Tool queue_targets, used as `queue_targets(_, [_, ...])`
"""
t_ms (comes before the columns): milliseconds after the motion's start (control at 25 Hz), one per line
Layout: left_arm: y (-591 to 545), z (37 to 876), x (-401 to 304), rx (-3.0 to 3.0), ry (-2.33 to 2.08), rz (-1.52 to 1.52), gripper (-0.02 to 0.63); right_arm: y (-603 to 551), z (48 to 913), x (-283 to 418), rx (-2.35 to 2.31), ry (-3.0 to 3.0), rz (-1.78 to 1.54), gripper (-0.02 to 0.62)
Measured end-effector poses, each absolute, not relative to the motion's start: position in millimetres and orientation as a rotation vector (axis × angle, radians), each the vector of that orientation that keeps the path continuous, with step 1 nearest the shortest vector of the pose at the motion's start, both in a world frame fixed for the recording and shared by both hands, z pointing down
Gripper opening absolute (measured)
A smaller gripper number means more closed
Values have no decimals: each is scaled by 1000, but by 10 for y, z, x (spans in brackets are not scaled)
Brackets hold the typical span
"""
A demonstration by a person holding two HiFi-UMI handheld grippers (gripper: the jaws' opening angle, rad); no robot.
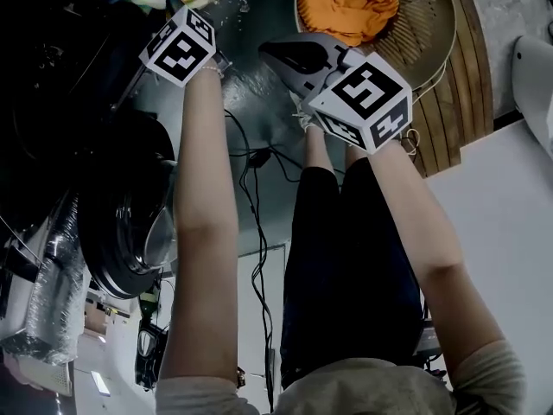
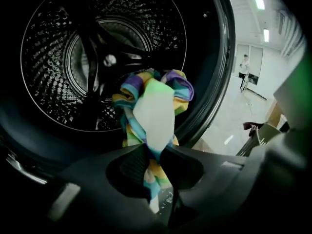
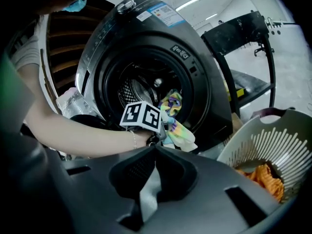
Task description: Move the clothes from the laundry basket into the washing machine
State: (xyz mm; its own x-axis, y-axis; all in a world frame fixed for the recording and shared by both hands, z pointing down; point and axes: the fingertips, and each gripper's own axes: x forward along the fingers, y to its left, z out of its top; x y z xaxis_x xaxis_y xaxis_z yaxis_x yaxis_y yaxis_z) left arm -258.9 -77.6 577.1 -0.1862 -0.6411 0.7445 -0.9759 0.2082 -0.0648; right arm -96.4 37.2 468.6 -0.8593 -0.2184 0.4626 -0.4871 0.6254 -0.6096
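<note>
dangling multicoloured cloth (image 2: 154,110) pinched in left tool (image 2: 153,149), at washer drum (image 2: 58,72) mouth

The left arm (image 1: 203,188) reaches to the mouth of the washing machine (image 3: 195,82), and the left tool (image 2: 152,147) pinches a colourful cloth (image 2: 153,111). The right tool (image 3: 155,147), jaws together and empty, is held further back from the machine.

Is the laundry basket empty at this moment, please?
No, an orange garment lies inside the laundry basket.

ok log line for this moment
left gripper shut on multicoloured garment at washing machine opening | right gripper shut, empty | orange clothes in basket
</note>
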Motion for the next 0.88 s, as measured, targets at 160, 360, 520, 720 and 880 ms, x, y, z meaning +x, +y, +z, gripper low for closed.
queue_targets(160, [-859, 5536, -2587, 1642, -1887, 710, 52, 349, 4661, -984, 573, -2516, 1108, 11])
queue_targets(360, [-1411, 4915, -2758, 1883, -2047, 681, 49, 377, 4583, -1037, 534, -2529, 1098, 11])
queue_targets(520, [-1685, 4665, -2903, 1891, -2098, 566, 52, 448, 4545, -1068, 504, -2532, 1098, 11])
queue_targets(720, [-1470, 4977, -2856, 1751, -2015, 582, 201, 508, 4532, -1106, 504, -2530, 1131, 11])
queue_targets(880, [-1088, 5071, -2697, 1669, -1968, 491, 207, 540, 4536, -1088, 510, -2522, 1154, 11])
